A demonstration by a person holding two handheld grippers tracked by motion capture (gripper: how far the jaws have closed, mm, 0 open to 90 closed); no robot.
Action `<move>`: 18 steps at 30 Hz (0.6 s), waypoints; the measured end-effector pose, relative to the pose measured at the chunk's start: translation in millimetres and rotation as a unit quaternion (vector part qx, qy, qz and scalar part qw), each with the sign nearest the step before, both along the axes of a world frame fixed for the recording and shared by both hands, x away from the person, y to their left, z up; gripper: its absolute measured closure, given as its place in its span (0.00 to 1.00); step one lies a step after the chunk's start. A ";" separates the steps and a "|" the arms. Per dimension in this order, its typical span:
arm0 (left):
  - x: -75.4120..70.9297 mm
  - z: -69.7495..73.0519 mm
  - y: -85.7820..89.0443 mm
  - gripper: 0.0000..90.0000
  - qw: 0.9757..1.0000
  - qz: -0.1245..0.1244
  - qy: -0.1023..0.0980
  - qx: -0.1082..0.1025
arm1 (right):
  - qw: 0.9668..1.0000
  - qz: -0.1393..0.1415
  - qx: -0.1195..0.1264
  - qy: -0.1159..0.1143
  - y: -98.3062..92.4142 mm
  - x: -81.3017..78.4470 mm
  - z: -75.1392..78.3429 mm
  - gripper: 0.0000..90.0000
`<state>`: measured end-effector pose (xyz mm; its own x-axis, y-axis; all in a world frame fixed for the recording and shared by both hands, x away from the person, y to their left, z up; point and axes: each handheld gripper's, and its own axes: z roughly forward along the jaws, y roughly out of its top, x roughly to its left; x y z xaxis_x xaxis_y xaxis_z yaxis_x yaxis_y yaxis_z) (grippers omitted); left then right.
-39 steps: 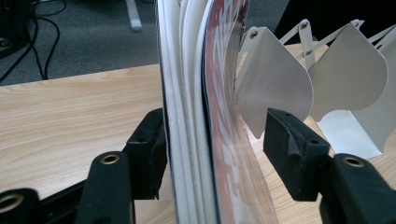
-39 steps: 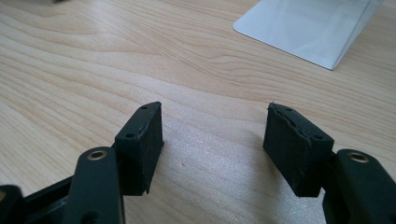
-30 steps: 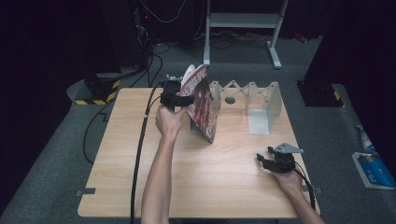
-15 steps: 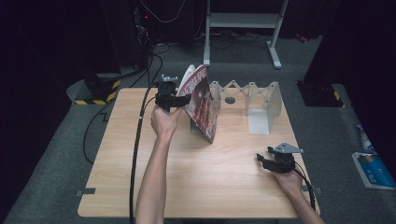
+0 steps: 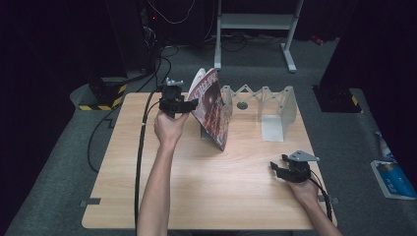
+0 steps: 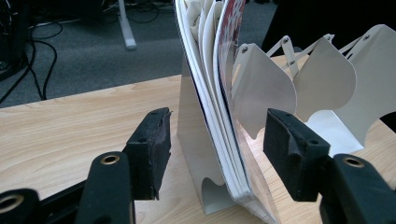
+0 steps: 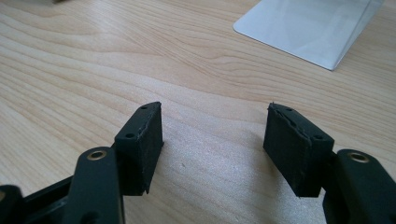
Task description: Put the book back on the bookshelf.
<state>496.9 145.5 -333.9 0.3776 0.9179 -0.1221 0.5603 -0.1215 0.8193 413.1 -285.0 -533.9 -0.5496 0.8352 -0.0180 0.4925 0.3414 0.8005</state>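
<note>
Your left gripper [image 5: 189, 104] has eased left, off the magazine [image 5: 212, 105], since a second ago; your right gripper [image 5: 277, 168] sits unmoved at the table's [image 5: 147, 167] near right corner. The left jaws stand spread with nothing pinched: the left gripper view shows the magazine's edge [image 6: 219, 116] and the rack's end plate [image 6: 194, 154] lying beyond and between the pads, clear of both. The right jaws are spread too, over bare wood. The magazine stands tilted in the leftmost slot of the white metal rack [image 5: 273, 110], at the far centre of the table. From above you see its glossy red cover; the left gripper view gives you the fanned white pages, the riveted, leaf-shaped dividers [image 6: 261, 93] and scissor links. The right gripper view shows pale wood grain [image 7: 116, 56] and the rack's flat, matte base plate [image 7: 308, 25]. Pads are black and coarse, slightly frayed.
</note>
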 end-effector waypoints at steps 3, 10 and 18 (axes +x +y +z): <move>-1.2 1.2 1.1 0.46 1.000 -0.002 -0.003 0.002 | 1.000 0.000 0.000 0.000 0.0 0.0 0.0 0.41; -4.3 3.9 2.0 0.46 1.000 -0.008 -0.007 0.000 | 1.000 0.000 0.000 0.000 0.0 0.0 0.0 0.41; -8.7 8.2 3.6 0.46 1.000 -0.015 -0.012 0.003 | 1.000 -0.001 0.001 0.001 0.2 -0.3 0.0 0.41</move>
<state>488.1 149.1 -325.7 0.4077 0.9068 -0.1076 0.5373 -0.1429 0.8312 412.8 -284.7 -533.9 -0.5472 0.8369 -0.0153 0.4951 0.3383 0.8003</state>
